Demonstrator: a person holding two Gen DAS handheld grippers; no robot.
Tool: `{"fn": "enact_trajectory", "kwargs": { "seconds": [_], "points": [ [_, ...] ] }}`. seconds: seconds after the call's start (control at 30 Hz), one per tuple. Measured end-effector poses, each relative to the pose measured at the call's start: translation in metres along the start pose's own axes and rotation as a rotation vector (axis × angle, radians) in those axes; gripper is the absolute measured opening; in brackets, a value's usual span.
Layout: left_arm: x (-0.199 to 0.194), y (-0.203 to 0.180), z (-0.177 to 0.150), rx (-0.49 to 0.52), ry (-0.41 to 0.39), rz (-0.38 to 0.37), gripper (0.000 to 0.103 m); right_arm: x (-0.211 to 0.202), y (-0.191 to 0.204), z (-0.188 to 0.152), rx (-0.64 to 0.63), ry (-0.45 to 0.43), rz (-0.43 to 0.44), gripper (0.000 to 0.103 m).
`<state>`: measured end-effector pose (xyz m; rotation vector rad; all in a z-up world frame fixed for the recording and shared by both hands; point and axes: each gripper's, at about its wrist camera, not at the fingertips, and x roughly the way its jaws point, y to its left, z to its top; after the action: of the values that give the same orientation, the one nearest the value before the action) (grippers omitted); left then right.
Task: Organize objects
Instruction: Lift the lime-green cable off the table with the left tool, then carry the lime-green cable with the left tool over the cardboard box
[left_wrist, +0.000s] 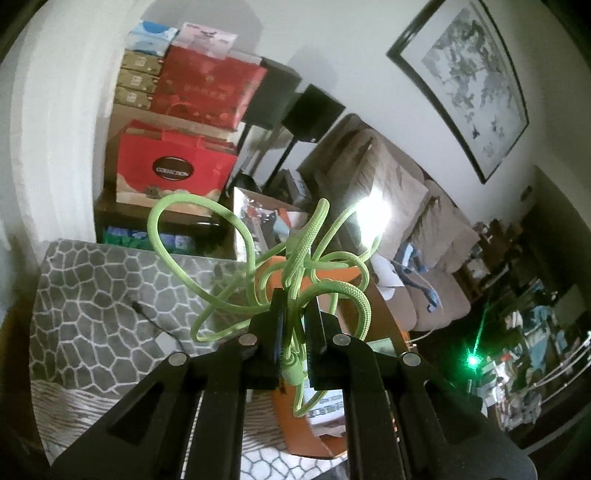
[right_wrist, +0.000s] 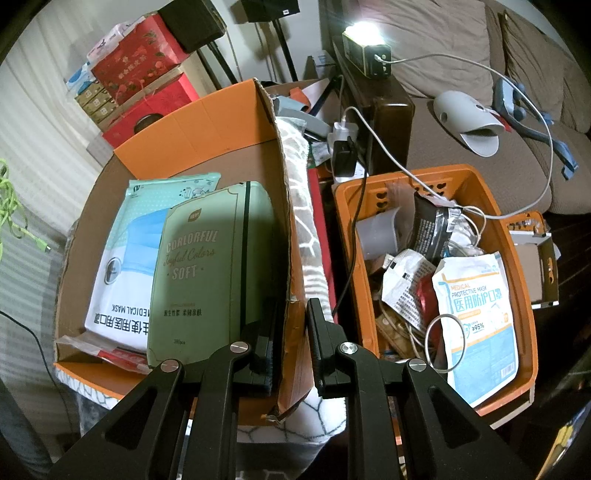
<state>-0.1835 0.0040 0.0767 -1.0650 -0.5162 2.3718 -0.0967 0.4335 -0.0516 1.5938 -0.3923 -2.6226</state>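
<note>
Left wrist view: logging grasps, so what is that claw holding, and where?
The left claw pinches a tangled light-green braided cable near its plug end; loops stick out beyond the fingers.

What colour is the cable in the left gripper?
Light green, braided; the cable shows best in the left wrist view, held in the left gripper.

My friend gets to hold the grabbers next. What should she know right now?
Left gripper: shut on the green cord, a loose tangle held up in the air, loops hanging free.
Right gripper: fingers straddle the right wall of the cardboard box; whether it is clamped cannot be told.
In the cardboard box: a green tissue pack and a mask pack.
The orange basket beside it holds another mask pack, wrappers and white cables.
Done: the cord is picked up.
Left: put the cord in a container, probably the basket with the other cables.
</note>
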Motion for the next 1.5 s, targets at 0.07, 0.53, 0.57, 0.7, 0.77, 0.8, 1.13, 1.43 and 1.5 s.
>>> {"fn": "enact_trajectory", "kwargs": {
  "seconds": [0.07,0.53,0.57,0.7,0.77,0.8,1.13,1.43,1.5],
  "points": [
    [0.005,-0.008,0.001,0.007,0.009,-0.010,0.009,0.000,0.000,0.000,0.000,0.000,0.000,0.016],
    [0.070,-0.080,0.002,0.086,0.086,-0.049,0.009,0.001,0.001,0.000,0.004,0.000,0.003,0.016],
    [0.077,-0.084,0.002,0.090,0.098,-0.049,0.009,0.001,0.000,0.000,0.004,0.000,0.004,0.016],
    [0.107,-0.100,0.000,0.109,0.147,-0.041,0.009,0.001,0.003,0.001,0.004,0.001,0.008,0.016],
    [0.118,-0.104,-0.001,0.116,0.165,-0.037,0.009,0.001,0.004,0.001,0.003,0.001,0.009,0.016],
    [0.124,-0.107,-0.001,0.119,0.174,-0.038,0.009,0.000,0.005,0.001,0.003,0.001,0.010,0.016],
    [0.183,-0.121,-0.005,0.100,0.230,-0.042,0.009,0.000,0.005,0.003,-0.007,0.003,0.017,0.016],
    [0.228,-0.123,-0.012,0.052,0.255,-0.044,0.009,0.001,0.007,0.004,-0.018,0.002,0.006,0.017],
    [0.236,-0.124,-0.015,0.052,0.261,-0.033,0.009,0.001,0.007,0.004,-0.021,0.001,0.002,0.016]
  ]
}}
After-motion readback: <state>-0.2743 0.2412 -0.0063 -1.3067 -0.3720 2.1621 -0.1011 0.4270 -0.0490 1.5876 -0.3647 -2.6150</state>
